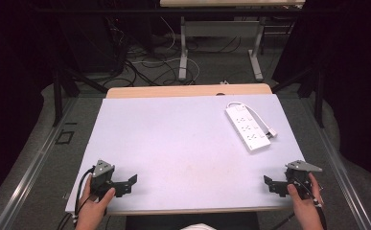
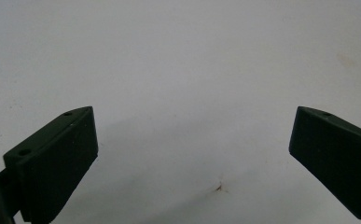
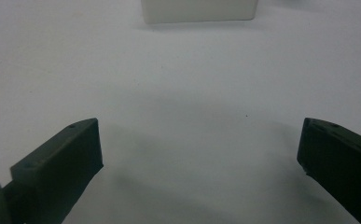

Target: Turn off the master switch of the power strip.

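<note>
A white power strip (image 1: 248, 127) with its white cable lies at the far right of the white table top (image 1: 183, 143). Its near end (image 3: 199, 10) shows at the top of the right gripper view. My left gripper (image 1: 128, 184) rests near the front left edge, held by a hand, jaws wide open over bare table (image 2: 192, 140). My right gripper (image 1: 272, 184) sits near the front right edge, also open with nothing between its jaws (image 3: 197, 158). The strip is well ahead of the right gripper.
Beyond the table's far edge are a table frame's metal legs (image 1: 183, 52) and tangled cables (image 1: 144, 67) on the floor. A small brown stain (image 2: 220, 187) marks the surface near the left gripper.
</note>
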Demonstrator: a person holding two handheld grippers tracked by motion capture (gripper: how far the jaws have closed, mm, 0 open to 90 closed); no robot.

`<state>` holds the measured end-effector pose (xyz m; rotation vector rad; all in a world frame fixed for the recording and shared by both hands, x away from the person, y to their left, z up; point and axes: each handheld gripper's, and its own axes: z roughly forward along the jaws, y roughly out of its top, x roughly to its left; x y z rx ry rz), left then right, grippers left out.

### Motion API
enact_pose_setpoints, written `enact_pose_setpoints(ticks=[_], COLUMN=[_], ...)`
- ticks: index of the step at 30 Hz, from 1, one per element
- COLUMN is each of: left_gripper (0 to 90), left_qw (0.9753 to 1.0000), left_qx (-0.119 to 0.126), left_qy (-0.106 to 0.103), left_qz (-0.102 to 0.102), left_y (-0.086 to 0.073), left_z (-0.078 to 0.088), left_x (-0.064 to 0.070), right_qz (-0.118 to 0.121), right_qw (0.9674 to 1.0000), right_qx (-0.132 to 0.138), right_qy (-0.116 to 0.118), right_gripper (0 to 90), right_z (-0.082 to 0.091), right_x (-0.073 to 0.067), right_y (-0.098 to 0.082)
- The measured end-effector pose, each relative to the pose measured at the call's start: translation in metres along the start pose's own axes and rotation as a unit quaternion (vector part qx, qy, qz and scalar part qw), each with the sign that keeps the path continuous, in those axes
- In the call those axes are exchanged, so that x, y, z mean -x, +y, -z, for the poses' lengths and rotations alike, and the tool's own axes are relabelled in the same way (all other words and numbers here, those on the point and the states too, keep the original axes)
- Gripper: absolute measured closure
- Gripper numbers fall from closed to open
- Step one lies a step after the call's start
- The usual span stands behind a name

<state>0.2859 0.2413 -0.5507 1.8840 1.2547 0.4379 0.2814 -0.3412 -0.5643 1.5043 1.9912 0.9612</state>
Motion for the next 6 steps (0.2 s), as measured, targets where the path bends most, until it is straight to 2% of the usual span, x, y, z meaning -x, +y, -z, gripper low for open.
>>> enact_pose_setpoints(ticks=[6], left_gripper=[1.0], left_qw=[1.0], left_qx=[0.001], left_qy=[0.0], left_qz=[0.0], left_y=[0.0002], left_z=[-0.0006], left_x=[0.0001], right_qz=[0.0], right_qw=[1.0], right_qx=[0.004], right_qy=[-0.005], right_gripper=[0.0], right_z=[0.0012], right_x=[0.0003], right_y=[0.0004])
